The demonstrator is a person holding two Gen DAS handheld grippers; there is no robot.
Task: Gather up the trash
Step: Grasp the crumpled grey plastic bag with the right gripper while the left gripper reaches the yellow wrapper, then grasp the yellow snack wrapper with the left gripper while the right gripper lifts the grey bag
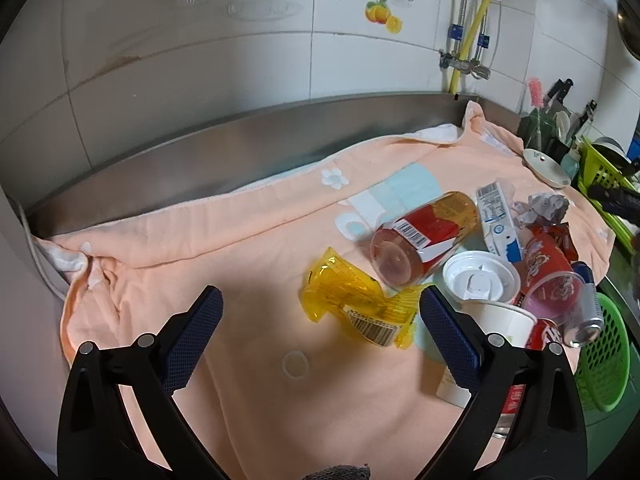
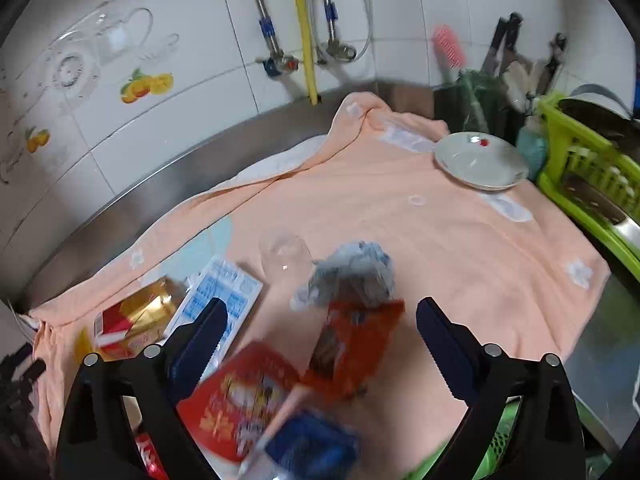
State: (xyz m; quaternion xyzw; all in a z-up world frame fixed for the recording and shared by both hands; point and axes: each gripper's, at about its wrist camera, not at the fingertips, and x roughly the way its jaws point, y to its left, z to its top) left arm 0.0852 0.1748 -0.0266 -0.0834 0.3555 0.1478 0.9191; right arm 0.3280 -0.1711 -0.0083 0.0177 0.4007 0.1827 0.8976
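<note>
In the left wrist view, the left tool [image 1: 320, 312] hangs spread wide and empty over a peach towel [image 1: 208, 232] on the worktop. A yellow wrapper [image 1: 352, 300] lies between its fingers; a red bottle [image 1: 424, 236] and white lid [image 1: 480, 282] lie just beyond.

In the right wrist view, the right tool [image 2: 322, 322] gapes empty above an orange packet [image 2: 356, 344] and crumpled paper [image 2: 352, 272]. A white dish [image 2: 480, 160] sits well beyond.

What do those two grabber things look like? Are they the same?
Yes, they look alike. The left gripper has two black plastic arms with round silver bolts, and its fingers carry dark blue pads with a tiny grid pattern. The right gripper is built the same way, though its blue pads have little saw teeth along one edge. No cables or sleeves show.
</note>
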